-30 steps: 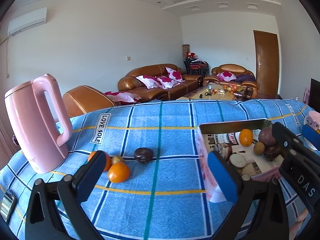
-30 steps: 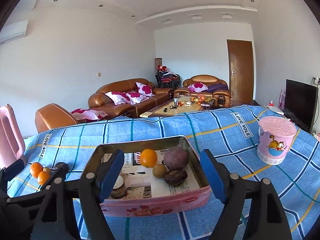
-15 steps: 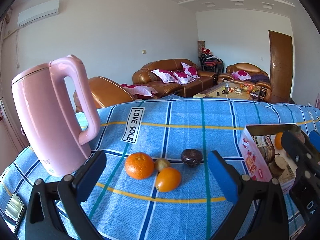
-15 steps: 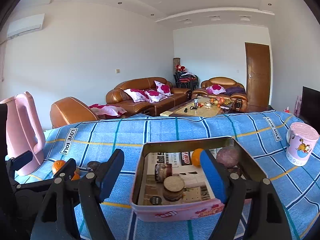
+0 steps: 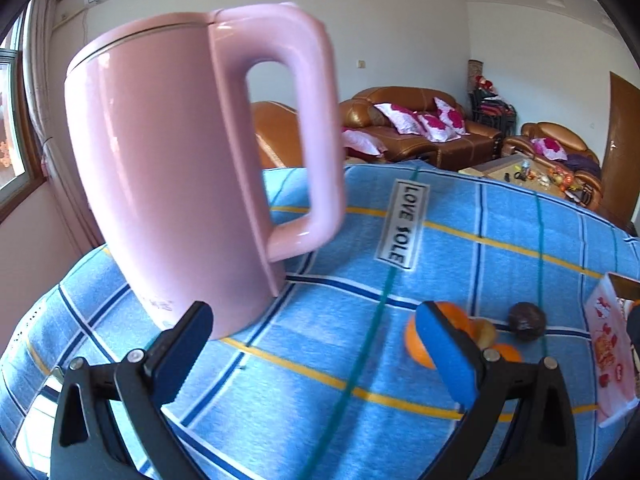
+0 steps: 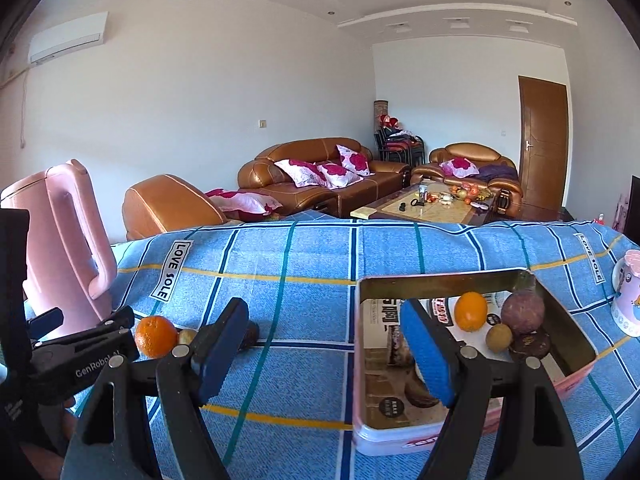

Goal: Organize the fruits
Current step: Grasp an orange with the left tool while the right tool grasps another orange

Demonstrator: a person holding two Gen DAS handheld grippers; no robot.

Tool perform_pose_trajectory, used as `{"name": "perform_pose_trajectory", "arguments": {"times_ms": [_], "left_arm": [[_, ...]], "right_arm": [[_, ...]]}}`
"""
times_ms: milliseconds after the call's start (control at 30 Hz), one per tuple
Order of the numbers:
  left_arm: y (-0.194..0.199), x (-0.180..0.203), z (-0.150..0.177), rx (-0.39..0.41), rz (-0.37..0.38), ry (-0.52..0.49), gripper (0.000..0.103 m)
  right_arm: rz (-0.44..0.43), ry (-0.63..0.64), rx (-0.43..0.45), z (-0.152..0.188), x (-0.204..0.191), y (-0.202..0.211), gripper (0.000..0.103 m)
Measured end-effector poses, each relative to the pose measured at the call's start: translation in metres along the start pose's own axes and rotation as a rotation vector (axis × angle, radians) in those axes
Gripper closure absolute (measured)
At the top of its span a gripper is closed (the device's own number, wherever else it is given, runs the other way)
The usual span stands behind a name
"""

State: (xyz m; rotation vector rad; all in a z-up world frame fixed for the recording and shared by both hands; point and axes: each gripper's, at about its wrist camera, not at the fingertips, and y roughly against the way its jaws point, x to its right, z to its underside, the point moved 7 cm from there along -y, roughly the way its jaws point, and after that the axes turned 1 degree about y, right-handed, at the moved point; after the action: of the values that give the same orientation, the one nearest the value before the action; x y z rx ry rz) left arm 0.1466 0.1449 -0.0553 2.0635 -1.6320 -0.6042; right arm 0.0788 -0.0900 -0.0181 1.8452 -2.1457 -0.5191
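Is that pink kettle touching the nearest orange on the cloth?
Apart. In the right wrist view the pink kettle stands left of the orange, with blue cloth and the left gripper showing between them.

Bright daylight, strong fisheye bend

Light enters through the window (image 5: 16,120) at far left; the near pink kettle (image 5: 180,160) smears with motion blur, the sofa (image 6: 320,176) view stays sharp, and dark corners frame both views.
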Motion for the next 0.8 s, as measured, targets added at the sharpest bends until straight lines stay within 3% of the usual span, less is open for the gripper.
{"name": "perform_pose_trajectory", "arguments": {"times_ms": [133, 300, 400, 500, 633, 700, 800], "left_arm": [[-0.010, -0.025, 0.000, -0.016, -0.096, 0.021, 0.000], [-0.014, -0.030, 0.001, -0.029, -0.109, 0.020, 0.000], [-0.013, -0.025, 0.000, -0.031, -0.106, 0.002, 0.000], [-0.018, -0.021, -0.003, -0.032, -0.095, -0.004, 0.000], [-0.020, -0.021, -0.006, -0.028, -0.091, -0.006, 0.000], [-0.023, -0.022, -0.006, -0.033, -0.080, -0.003, 0.000], [-0.024, -0.018, -0.006, -0.039, -0.049, -0.009, 0.000]], "right_arm": [[-0.079, 0.014, -0.066, 0.005, -0.020, -0.016, 0.023], [-0.233, 0.071, -0.170, 0.017, -0.060, -0.034, 0.024], [-0.309, 0.110, -0.253, 0.027, -0.085, -0.046, 0.037], [-0.338, 0.134, -0.358, 0.043, -0.103, -0.061, 0.046], [-0.333, 0.160, -0.454, 0.057, -0.113, -0.074, 0.051], [-0.334, 0.156, -0.445, 0.056, -0.112, -0.072, 0.063], [-0.352, 0.138, -0.451, 0.059, -0.109, -0.068, 0.063]]}}
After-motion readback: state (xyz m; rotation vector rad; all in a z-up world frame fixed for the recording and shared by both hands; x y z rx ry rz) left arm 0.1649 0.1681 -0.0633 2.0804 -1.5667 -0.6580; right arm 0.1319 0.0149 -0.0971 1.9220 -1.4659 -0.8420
